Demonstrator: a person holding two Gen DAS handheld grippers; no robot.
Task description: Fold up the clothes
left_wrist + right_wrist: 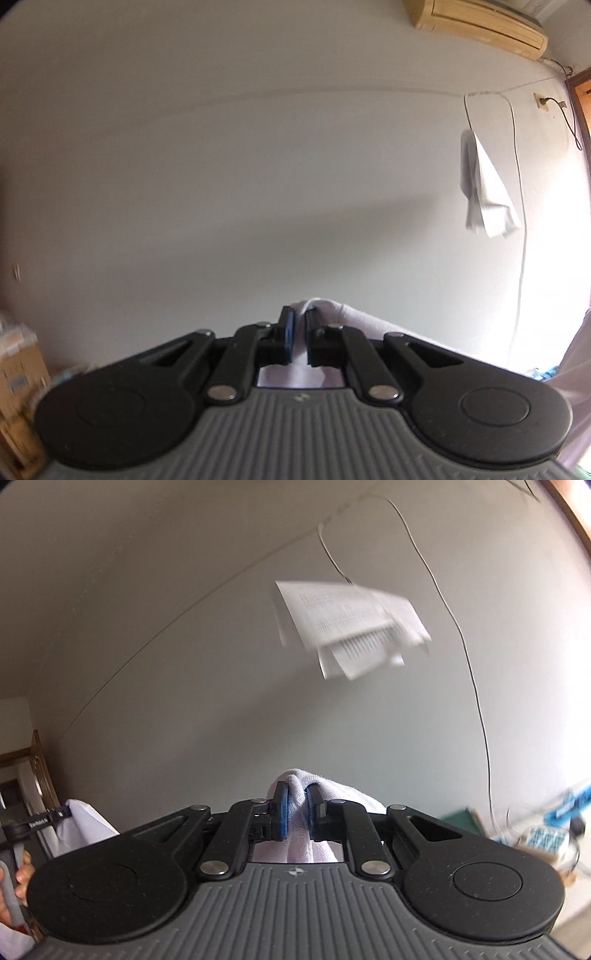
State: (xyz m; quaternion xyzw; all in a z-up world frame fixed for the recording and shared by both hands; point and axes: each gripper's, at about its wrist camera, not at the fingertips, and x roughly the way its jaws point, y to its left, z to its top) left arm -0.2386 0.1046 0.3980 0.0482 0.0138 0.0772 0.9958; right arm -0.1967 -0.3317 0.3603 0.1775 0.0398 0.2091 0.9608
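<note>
Nearest the lens in the left wrist view, the left tongs (300,334) are clenched on a thin edge of the white garment (354,319), which shows between the blue pads and runs off toward the lower right of the frame. In the right wrist view, the right tongs (297,810) are clenched on a thicker bunch of the same white garment (295,827), the cloth bulging above the pads and draping down past the lower middle of the frame.

At the lower left of the right wrist view, more white cloth hangs beside the other handle, where the person's hand (16,880) grips it.

Neither view shows any surface beneath the tongs; both look level at a bare wall (258,166). Farther off, printed paper sheets (351,627) hang from a wire at the upper middle of the right view, and an air conditioner (476,26) sits at the upper right of the left view. Cluttered items at the lower right of the right view are too blurred to name.

Judgement: the step in hand is lifting the garment by 2 points to spread it in the air before a fold. The next move likely calls for holding both grips firm, keeping the top edge taut, and lowering the cloth flat onto a surface not visible here.
</note>
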